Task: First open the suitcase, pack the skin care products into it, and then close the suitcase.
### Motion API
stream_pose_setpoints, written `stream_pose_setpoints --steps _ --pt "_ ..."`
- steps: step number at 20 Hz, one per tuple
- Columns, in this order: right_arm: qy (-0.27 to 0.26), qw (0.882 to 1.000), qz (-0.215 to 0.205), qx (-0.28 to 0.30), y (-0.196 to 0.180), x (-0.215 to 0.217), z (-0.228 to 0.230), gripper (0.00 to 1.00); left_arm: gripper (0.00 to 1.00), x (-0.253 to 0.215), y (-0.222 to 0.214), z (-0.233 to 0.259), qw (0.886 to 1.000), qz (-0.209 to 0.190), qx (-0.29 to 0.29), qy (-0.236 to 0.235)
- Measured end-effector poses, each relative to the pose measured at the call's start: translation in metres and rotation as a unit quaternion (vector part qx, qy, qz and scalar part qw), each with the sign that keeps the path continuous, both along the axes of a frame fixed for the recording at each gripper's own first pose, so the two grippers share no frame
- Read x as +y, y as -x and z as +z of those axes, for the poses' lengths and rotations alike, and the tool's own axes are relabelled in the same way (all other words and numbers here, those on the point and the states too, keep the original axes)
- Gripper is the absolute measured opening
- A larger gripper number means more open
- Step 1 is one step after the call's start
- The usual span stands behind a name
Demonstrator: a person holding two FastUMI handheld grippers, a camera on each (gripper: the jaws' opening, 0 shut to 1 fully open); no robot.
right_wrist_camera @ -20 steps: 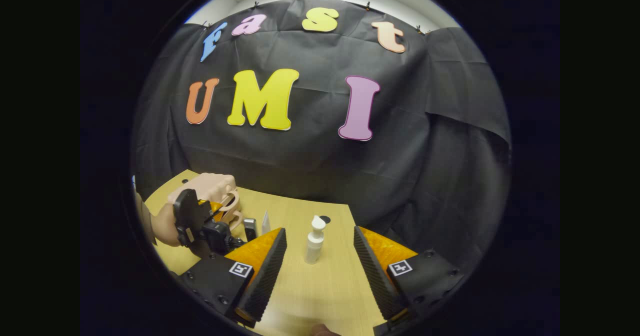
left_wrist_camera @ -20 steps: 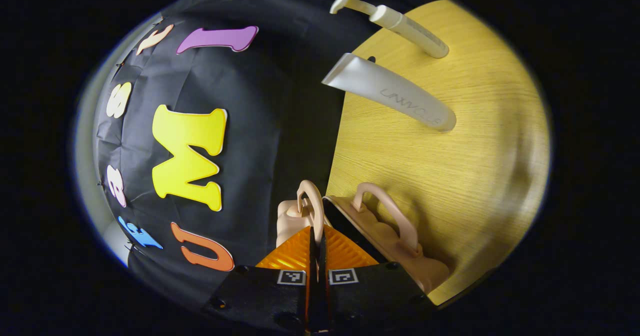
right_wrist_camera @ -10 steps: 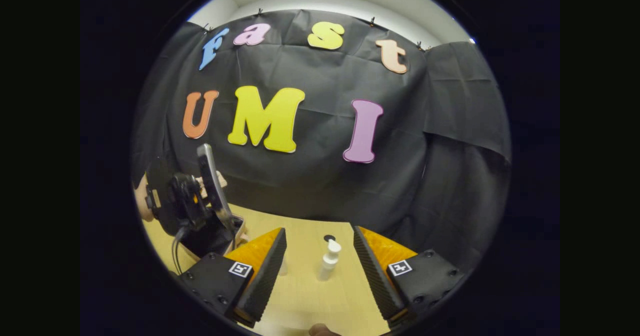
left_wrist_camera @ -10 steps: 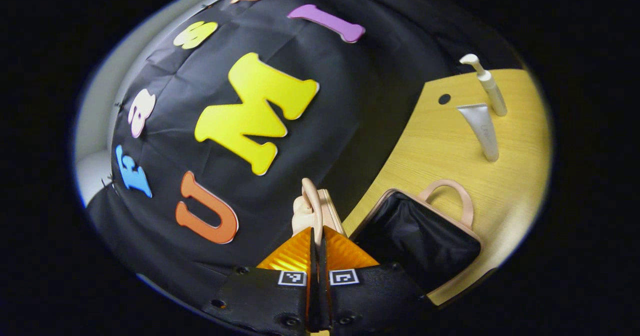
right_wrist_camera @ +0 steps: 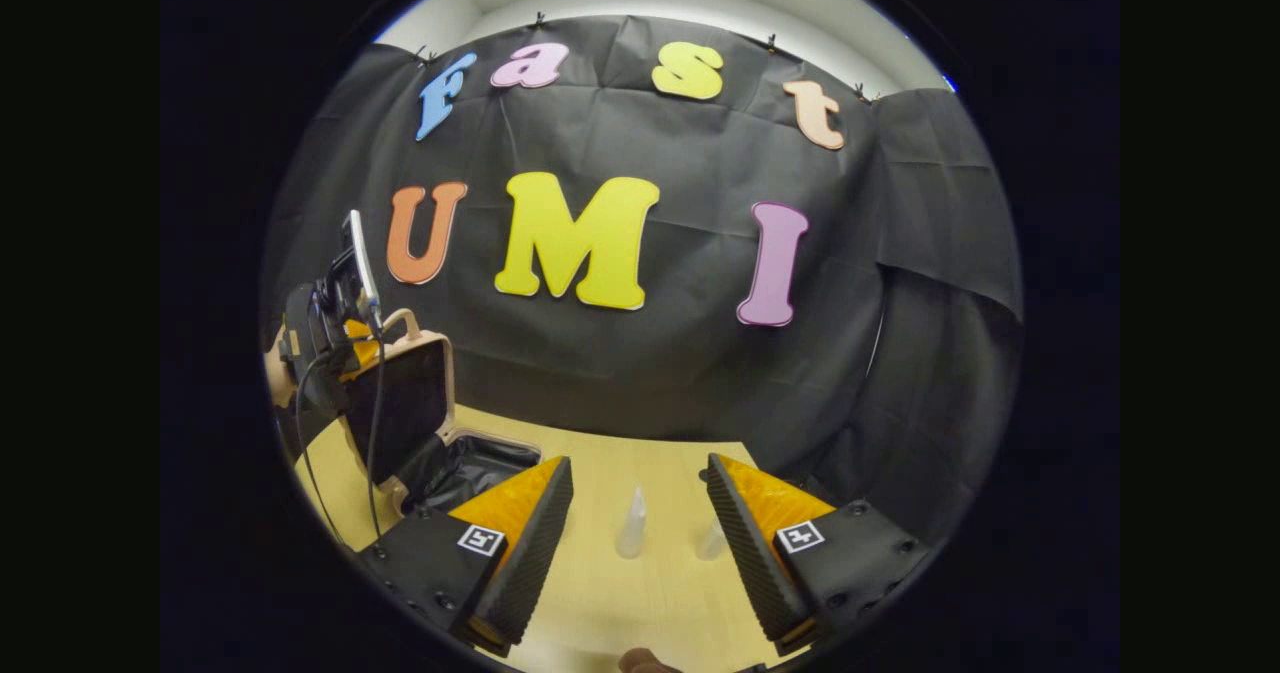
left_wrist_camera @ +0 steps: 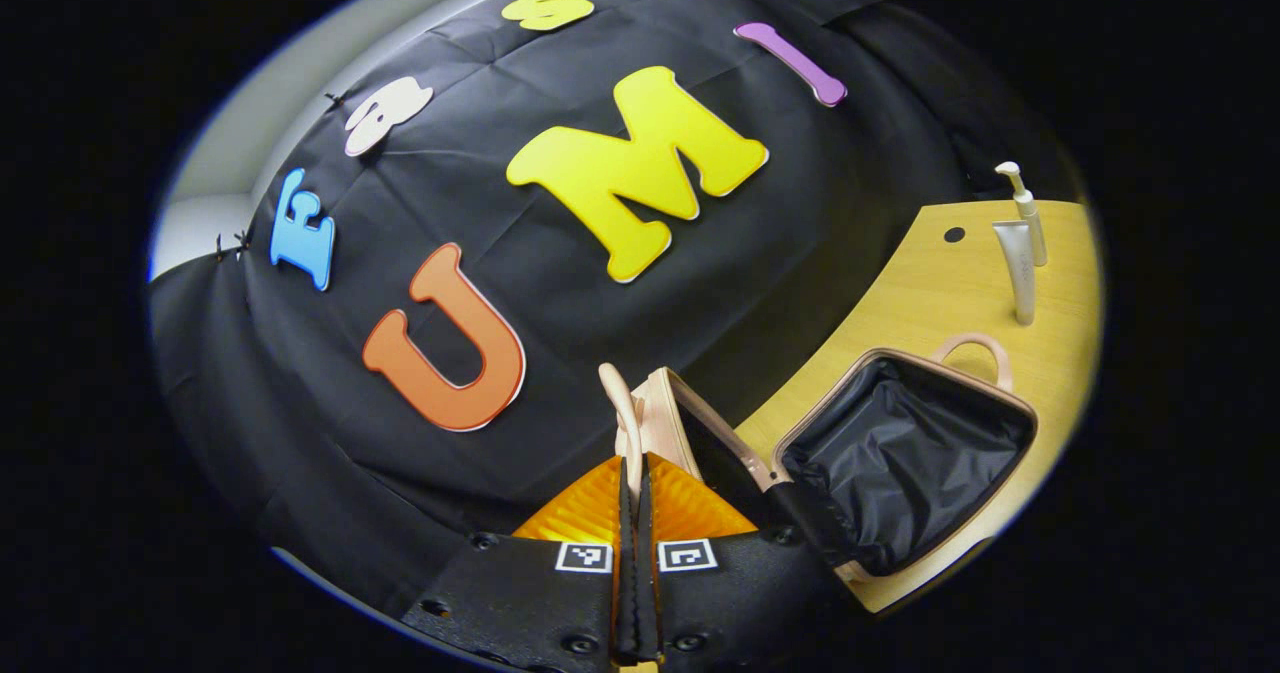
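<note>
Suitcase [left_wrist_camera: 905, 453]: stood open near the worktop [left_wrist_camera: 930, 293] edge, dark lining exposed so products can be dropped in.
Lid handle [left_wrist_camera: 622, 418]: pinched between the closed fingers of the left gripper [left_wrist_camera: 632, 513], by which the lid is held upright.
Tube [left_wrist_camera: 1018, 268] and pump bottle [left_wrist_camera: 1026, 208]: stood together beyond the suitcase, not yet packed.
Right gripper [right_wrist_camera: 640, 523]: held wide apart and empty, aimed at the two products, judged ready for the first pick.
</note>
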State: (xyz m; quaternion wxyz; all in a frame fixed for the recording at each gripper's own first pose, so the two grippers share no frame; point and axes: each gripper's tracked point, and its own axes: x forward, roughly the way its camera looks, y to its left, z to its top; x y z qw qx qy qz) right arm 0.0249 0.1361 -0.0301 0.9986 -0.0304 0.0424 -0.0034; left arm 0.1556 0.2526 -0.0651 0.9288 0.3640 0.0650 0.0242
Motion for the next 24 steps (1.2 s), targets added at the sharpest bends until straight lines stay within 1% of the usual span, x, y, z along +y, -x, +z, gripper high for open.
stream_pose_setpoints --steps 2,7,11,14,16,19,20,23,24 --pt "0.008 1.000 -0.004 0.001 0.000 0.011 0.001 0.80 0.03 0.029 -0.002 -0.003 1.000 0.011 -0.002 0.000" --pt "0.016 1.000 -0.012 0.012 0.002 0.027 -0.006 0.80 0.03 0.092 -0.015 -0.026 1.000 0.013 0.005 0.001" --pt "0.022 0.999 -0.021 0.023 0.003 0.032 -0.010 0.80 0.03 0.149 -0.019 -0.069 0.998 0.038 0.048 0.020" --pt "0.025 0.999 -0.028 0.036 0.002 0.037 -0.018 0.80 0.03 0.176 -0.021 -0.108 0.995 0.045 0.076 0.042" --pt "0.025 0.998 -0.027 0.046 0.002 0.043 -0.023 0.80 0.03 0.188 -0.016 -0.138 0.990 0.058 0.106 0.070" --pt "0.033 0.998 -0.023 0.054 0.003 0.048 -0.029 0.80 0.03 0.198 -0.014 -0.179 0.983 0.060 0.139 0.103" --pt "0.035 0.997 -0.024 0.060 0.003 0.049 -0.034 0.80 0.04 0.203 -0.012 -0.198 0.978 0.060 0.157 0.124" --pt "0.030 0.997 -0.027 0.073 0.003 0.047 -0.041 0.80 0.05 0.206 -0.013 -0.223 0.970 0.046 0.179 0.158" --pt "0.027 0.996 -0.030 0.078 0.005 0.045 -0.044 0.80 0.06 0.206 -0.012 -0.234 0.965 0.037 0.196 0.169"
